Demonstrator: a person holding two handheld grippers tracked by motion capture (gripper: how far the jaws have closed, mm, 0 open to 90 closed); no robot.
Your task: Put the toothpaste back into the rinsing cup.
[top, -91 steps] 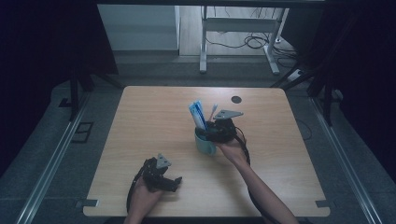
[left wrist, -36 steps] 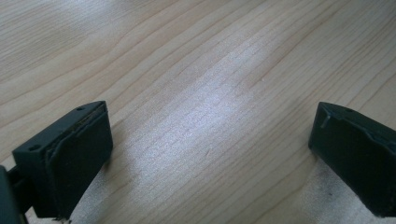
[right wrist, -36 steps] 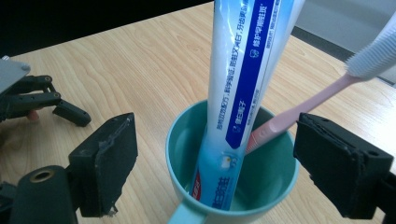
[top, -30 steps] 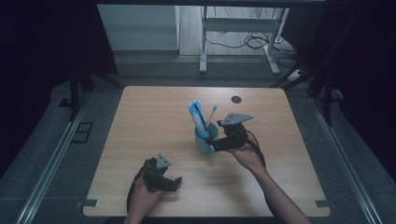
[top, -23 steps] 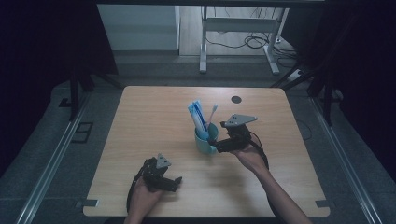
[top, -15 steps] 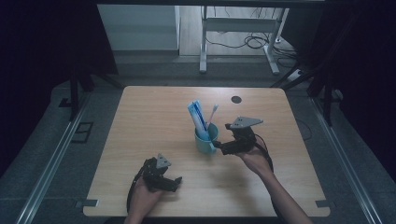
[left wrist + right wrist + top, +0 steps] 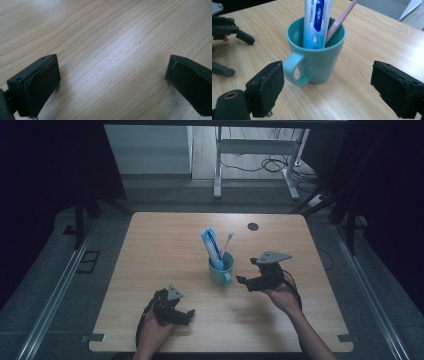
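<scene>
A teal mug (image 7: 220, 268) (image 7: 317, 57) stands upright near the table's middle, handle toward the near side. In it lean a blue-and-white toothpaste tube (image 7: 211, 245) (image 7: 316, 22) and a pink toothbrush (image 7: 227, 242) (image 7: 339, 20). My right gripper (image 7: 246, 283) (image 7: 327, 92) is just right of the mug, open, jaws wide apart and pointing at it, holding nothing. Resting low at the front left, my left gripper (image 7: 186, 316) (image 7: 112, 82) is open over bare wood. The left gripper (image 7: 227, 32) appears at the left edge of the right gripper view.
The wooden table (image 7: 150, 250) has a small dark round hole (image 7: 253, 226) at its back right. Beyond the far edge stand a metal frame (image 7: 255, 150) and cables on the floor. Rails run along both sides of the table.
My right gripper has drawn back from the mug to the right and toward the near side, its jaws now off the mug. The left gripper has stayed put.
</scene>
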